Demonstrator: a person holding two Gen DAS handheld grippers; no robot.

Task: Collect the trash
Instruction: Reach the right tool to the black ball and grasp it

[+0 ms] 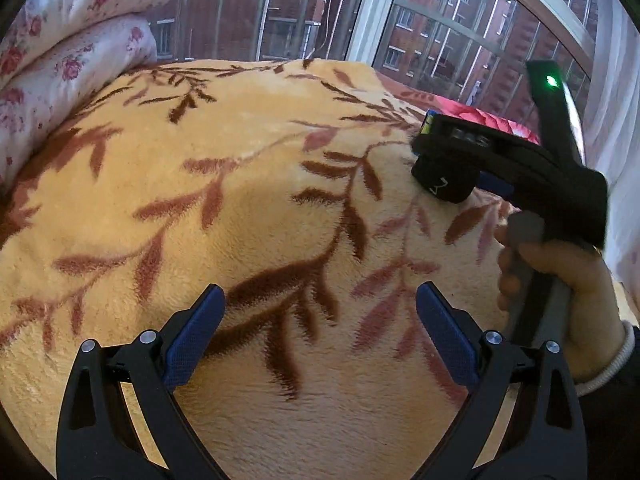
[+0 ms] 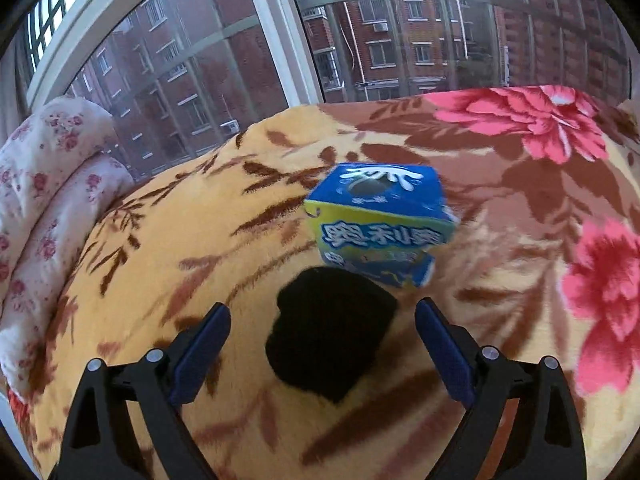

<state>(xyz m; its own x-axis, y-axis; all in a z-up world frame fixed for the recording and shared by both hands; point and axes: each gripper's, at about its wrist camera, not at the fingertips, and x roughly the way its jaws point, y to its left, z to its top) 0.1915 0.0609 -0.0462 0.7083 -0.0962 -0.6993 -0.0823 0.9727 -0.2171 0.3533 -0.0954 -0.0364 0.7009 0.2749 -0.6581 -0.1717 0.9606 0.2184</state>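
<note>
Trash on the bed comes down to two things: a blue and yellow snack box (image 2: 380,224) and a black cloth bundle (image 2: 332,332). Seen from the right wrist camera, the box lies tilted on the orange leaf-patterned blanket (image 2: 200,240), printed with white characters, with a round dark picture on its upper blue face; whether anything is inside it cannot be told, since no opening shows. The black bundle rests on the blanket just in front of the box, touching or nearly touching its lower edge, and sits between the wide-spread blue pads of the right gripper (image 2: 322,338), which grips nothing. From the left wrist camera the right gripper (image 1: 444,176) appears from the side, carried by a hand (image 1: 560,280) in a white-cuffed sleeve, its tip down at the black bundle (image 1: 442,178) with a sliver of the box (image 1: 427,122) showing beyond it. The left gripper (image 1: 320,316) hangs over bare blanket well apart from both items, its fingers set wide and empty. A folded floral quilt (image 1: 60,52) is stacked at the far left of the bed, and a pink-flowered blanket (image 2: 560,128) covers the right side beneath a window (image 2: 400,32) facing brick buildings.
</note>
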